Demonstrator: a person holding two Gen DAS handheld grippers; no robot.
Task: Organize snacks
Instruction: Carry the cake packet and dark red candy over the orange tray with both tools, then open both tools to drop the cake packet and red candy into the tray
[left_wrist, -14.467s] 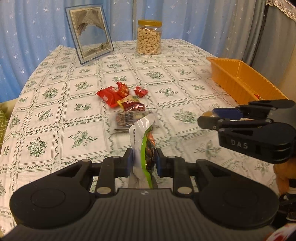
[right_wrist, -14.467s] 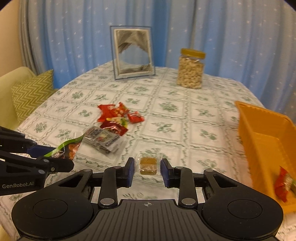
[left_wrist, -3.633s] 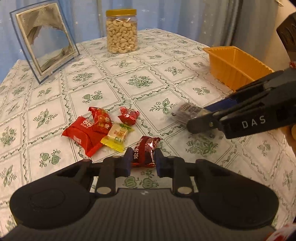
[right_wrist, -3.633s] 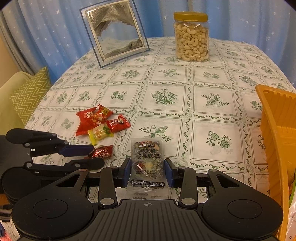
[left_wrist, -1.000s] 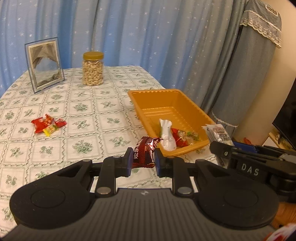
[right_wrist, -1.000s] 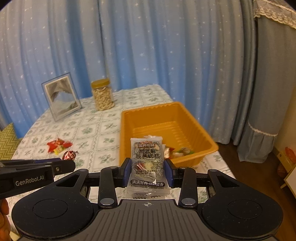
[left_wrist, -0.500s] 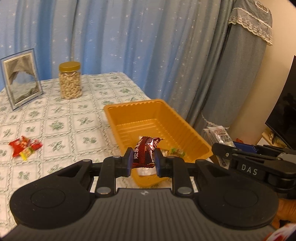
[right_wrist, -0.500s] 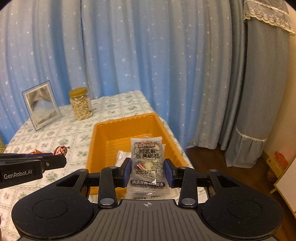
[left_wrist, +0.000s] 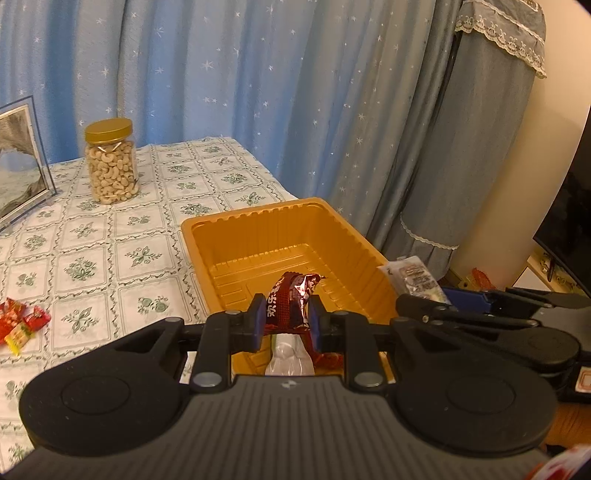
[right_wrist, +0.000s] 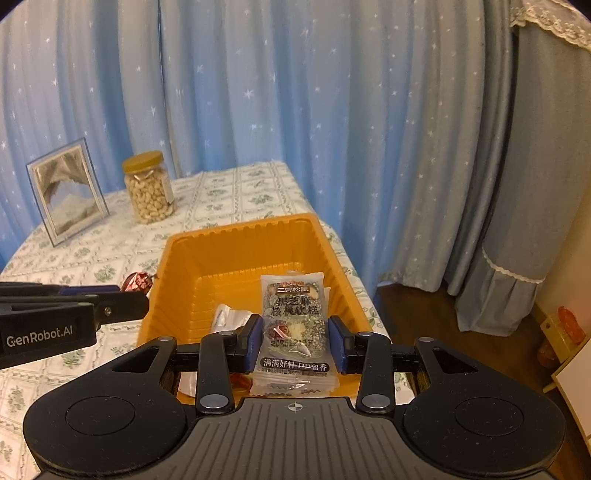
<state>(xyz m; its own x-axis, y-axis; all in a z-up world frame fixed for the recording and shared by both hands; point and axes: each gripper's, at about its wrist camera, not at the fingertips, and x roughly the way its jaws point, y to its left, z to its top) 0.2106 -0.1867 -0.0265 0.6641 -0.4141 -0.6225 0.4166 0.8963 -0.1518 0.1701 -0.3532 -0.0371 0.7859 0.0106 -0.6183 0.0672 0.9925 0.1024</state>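
Observation:
My left gripper (left_wrist: 286, 319) is shut on a dark red foil candy (left_wrist: 291, 299) and holds it above the near end of the orange tray (left_wrist: 258, 236). My right gripper (right_wrist: 295, 338) is shut on a clear sesame-walnut snack packet (right_wrist: 293, 317), also above the tray (right_wrist: 236, 254). A white packet (right_wrist: 225, 317) and a red wrapper lie in the tray's near end, partly hidden. The right gripper with its packet (left_wrist: 413, 277) shows at the right of the left wrist view. The left gripper with the candy (right_wrist: 138, 282) shows at the left of the right wrist view.
Several red and yellow candies (left_wrist: 18, 323) lie on the patterned tablecloth (left_wrist: 96, 251) at the left. A cashew jar (left_wrist: 110, 166) and a picture frame (right_wrist: 66, 192) stand at the back. Blue curtains hang behind; the table edge drops off right of the tray.
Both grippers have moved forward and closer over the tray, each still holding its snack. The tray now fills more of both views.

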